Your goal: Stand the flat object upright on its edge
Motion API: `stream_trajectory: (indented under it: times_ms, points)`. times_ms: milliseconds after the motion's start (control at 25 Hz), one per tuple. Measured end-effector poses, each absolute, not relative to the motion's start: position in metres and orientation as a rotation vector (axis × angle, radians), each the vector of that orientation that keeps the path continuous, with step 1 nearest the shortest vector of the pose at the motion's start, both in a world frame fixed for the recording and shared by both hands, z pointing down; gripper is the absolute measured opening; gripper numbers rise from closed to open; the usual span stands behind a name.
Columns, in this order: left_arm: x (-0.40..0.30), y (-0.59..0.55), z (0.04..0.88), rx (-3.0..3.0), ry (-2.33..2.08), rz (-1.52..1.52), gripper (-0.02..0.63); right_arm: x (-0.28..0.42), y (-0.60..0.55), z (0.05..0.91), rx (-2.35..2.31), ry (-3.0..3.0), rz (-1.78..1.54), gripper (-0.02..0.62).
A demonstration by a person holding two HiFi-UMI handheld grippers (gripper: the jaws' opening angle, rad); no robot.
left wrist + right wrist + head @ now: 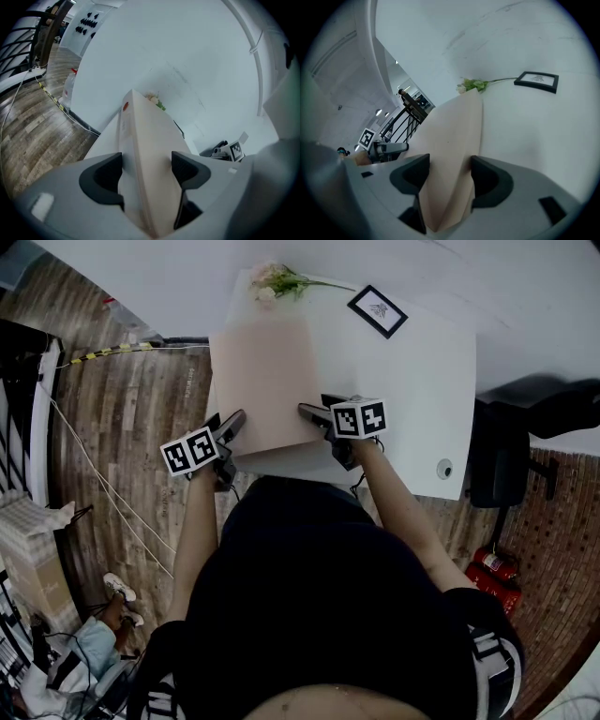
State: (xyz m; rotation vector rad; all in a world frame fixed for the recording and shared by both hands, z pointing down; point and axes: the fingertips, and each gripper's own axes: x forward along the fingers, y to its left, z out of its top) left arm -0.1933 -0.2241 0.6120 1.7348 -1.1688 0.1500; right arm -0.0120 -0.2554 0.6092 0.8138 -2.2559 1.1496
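Observation:
A flat beige box (262, 381) lies on the white table (422, 390), its near edge close to the table's front. My left gripper (230, 425) holds the box's near left corner and my right gripper (314, 412) holds the near right corner. In the left gripper view the box (150, 154) runs between the jaws of the left gripper (146, 171), with both pads against its faces. The right gripper view shows the box (450, 140) wedged the same way in the right gripper (449, 176). I cannot tell whether the box is lifted off the table.
A flower sprig (277, 282) and a small black-framed picture (378, 310) lie at the table's far side, beyond the box. A small round object (444, 468) sits near the right front corner. A black chair (506, 465) and a red extinguisher (492, 568) stand at the right. Cables cross the wooden floor at the left.

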Motion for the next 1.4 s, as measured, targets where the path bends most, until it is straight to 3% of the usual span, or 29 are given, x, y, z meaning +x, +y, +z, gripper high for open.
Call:
stream_trajectory:
  times_ms: [920, 1400]
  points:
    - [-0.206, -0.229, 0.543, 1.838, -1.345, 0.220, 0.330, -0.027, -0.259, 0.560, 0.820, -2.473, 1.102, 0.278]
    - [-0.210, -0.225, 0.502, 1.936, -1.455, 0.366, 0.321, -0.038, -0.250, 0.566, 0.739, -2.542, 1.290, 0.278]
